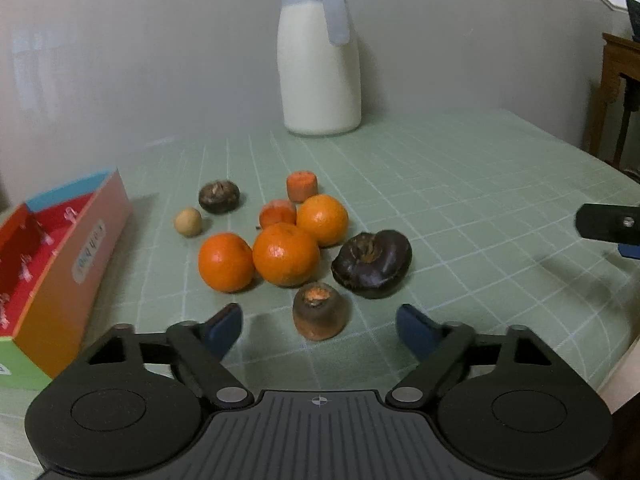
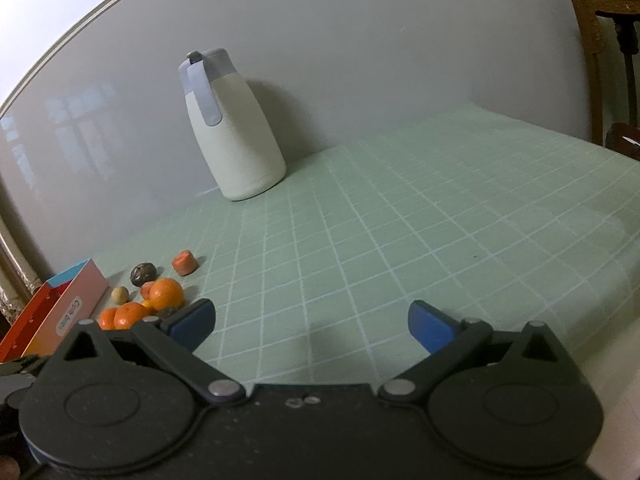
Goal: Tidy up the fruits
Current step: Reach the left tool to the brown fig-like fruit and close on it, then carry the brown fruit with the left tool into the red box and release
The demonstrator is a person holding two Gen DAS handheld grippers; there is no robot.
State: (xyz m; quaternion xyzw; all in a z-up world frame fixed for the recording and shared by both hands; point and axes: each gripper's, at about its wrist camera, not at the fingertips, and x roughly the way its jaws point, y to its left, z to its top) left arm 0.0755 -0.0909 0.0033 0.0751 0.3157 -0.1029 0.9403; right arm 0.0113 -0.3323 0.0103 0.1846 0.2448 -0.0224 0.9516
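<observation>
Three tangerines (image 1: pixel 286 254) lie in a cluster on the green checked tablecloth (image 1: pixel 460 184). With them are carrot stubs (image 1: pixel 302 186), two dark water chestnuts (image 1: pixel 372 262) and a small beige round fruit (image 1: pixel 188 221). My left gripper (image 1: pixel 320 326) is open just in front of the pile. The nearest carrot stub (image 1: pixel 320 312) stands between its blue fingertips (image 1: pixel 228 326), and neither pad touches it. My right gripper (image 2: pixel 312 320) is open over bare cloth, to the right of the pile (image 2: pixel 166 294), with nothing between its fingers. One of its fingers (image 1: pixel 608 228) shows at the right edge of the left wrist view.
A colourful open cardboard box (image 1: pixel 64 256) lies left of the fruit. A white jug with a grey lid (image 1: pixel 318 56) stands at the back against the wall. Wooden furniture (image 1: pixel 616 88) stands beyond the table's right edge. The cloth to the right of the pile is bare (image 2: pixel 440 220).
</observation>
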